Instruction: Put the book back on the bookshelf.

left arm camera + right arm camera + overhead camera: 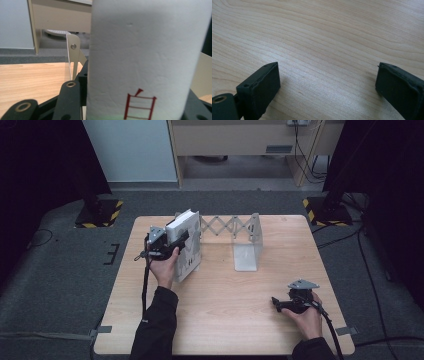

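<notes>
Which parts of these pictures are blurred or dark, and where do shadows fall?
Left gripper view: the book is so near that it looks soft. Right gripper view: faint shadows lie beside the jaws on the table. High view: the upper corners are dark.

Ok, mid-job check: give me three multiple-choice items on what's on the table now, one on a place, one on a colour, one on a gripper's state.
1. Where does the thick white book stand?
A. at the left end of the expanding metal bookend rack
B. flat at the table's middle
C. beside the right gripper

2. What colour is the character printed on the book's spine?
A. blue
B. red
C. green

3. How is the right gripper?
A. shut on the book
B. shut on nothing
C. open above bare wooden table

Answers:
1 A: the high view shows it upright against the rack's left plate, with the left gripper on it.
2 B: the left gripper view shows red strokes.
3 C: its jaws stand wide apart with only wood between.
</notes>
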Demonstrator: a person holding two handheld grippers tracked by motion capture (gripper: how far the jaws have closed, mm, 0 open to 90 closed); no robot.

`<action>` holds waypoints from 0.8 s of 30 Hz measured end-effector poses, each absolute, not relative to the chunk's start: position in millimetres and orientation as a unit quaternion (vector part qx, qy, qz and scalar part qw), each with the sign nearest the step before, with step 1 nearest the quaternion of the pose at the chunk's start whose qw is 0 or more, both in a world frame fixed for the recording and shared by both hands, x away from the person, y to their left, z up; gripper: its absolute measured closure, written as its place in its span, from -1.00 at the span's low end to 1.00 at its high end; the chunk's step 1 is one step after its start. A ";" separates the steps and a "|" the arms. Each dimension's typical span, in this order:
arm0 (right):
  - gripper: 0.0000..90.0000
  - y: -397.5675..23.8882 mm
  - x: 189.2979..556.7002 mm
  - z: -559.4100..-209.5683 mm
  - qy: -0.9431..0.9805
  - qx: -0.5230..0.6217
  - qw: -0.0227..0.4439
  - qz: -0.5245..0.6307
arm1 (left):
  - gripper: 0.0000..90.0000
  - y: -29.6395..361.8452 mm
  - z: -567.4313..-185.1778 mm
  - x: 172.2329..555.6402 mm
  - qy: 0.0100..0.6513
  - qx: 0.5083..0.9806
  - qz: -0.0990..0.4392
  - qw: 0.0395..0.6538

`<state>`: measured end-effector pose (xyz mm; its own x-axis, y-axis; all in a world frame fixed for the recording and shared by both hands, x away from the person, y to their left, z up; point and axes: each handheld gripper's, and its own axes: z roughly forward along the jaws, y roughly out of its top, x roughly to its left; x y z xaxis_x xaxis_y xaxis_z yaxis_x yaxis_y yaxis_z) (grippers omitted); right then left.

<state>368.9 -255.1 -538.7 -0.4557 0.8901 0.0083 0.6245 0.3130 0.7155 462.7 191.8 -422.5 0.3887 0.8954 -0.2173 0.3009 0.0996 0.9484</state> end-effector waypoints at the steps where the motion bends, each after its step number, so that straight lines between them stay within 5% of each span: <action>1: -0.86 -255.1 369.0 -538.7 0.785 0.482 0.199 0.333 | 0.14 191.9 -423.0 461.5 0.482 0.618 0.266 0.561; 24: -0.86 -255.1 368.9 -538.7 0.785 0.482 0.199 0.333 | 0.12 205.1 -448.2 412.9 0.467 0.637 0.284 0.543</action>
<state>368.9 -255.1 -538.7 -0.4556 0.8901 0.0079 0.6245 0.3134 0.7154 412.9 205.1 -448.2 0.4019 0.9040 -0.1458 0.2867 0.0270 0.9576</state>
